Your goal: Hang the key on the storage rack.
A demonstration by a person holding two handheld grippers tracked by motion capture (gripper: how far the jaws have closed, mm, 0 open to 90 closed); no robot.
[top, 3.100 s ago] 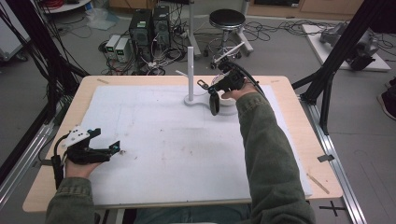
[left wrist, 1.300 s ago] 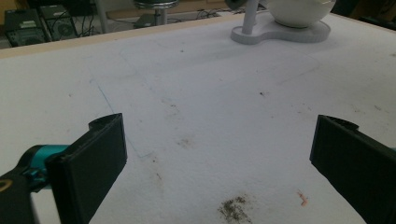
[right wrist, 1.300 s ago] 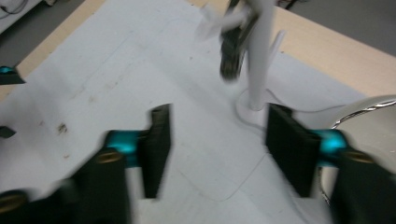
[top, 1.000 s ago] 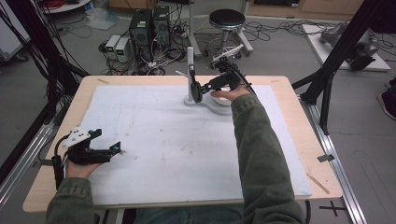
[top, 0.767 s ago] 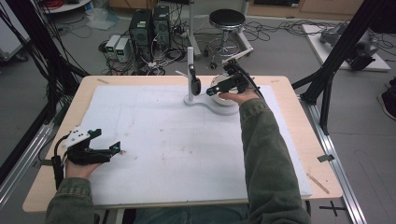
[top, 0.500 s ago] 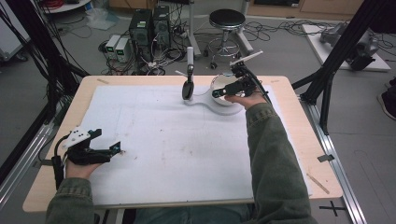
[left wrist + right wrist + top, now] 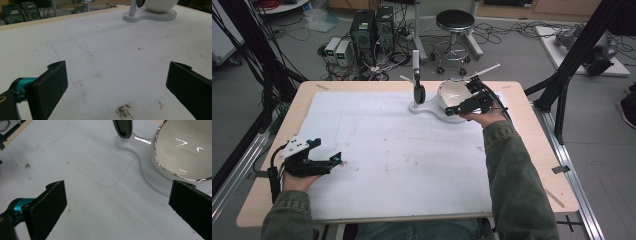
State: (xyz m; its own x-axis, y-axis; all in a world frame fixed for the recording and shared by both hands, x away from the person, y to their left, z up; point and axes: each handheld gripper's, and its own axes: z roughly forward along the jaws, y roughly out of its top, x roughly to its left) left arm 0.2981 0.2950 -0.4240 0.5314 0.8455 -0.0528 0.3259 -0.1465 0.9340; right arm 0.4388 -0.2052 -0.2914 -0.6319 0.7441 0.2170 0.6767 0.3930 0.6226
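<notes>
Two sets of tongs, both spread wide and holding nothing. Right gripper (image 7: 460, 100) out at the far side of the table (image 7: 539, 150), just beside the bowl (image 7: 451, 92) and pointing left across it. Seen along its own jaws, bowl (image 7: 185, 152) ahead and to the right, close by the right jaw, not between the two. Bowl seated on the right end of the white stand (image 7: 422, 107). Dark spoon (image 7: 418, 90) hanging against the post at the stand's left end, long axis upright, scoop end down, just left of the bowl and farther ahead of the right gripper (image 7: 117, 202). Left gripper (image 7: 334, 160) resting at the near left, well apart from all of it; from there, stand (image 7: 150, 16) far ahead and to the right. Plainly work for the right hand, much the nearer. Probably a small shift right to bring the bowl's rim between the jaws, or a reach ahead and left for the spoon (image 7: 123, 128); hard to tell which.
</notes>
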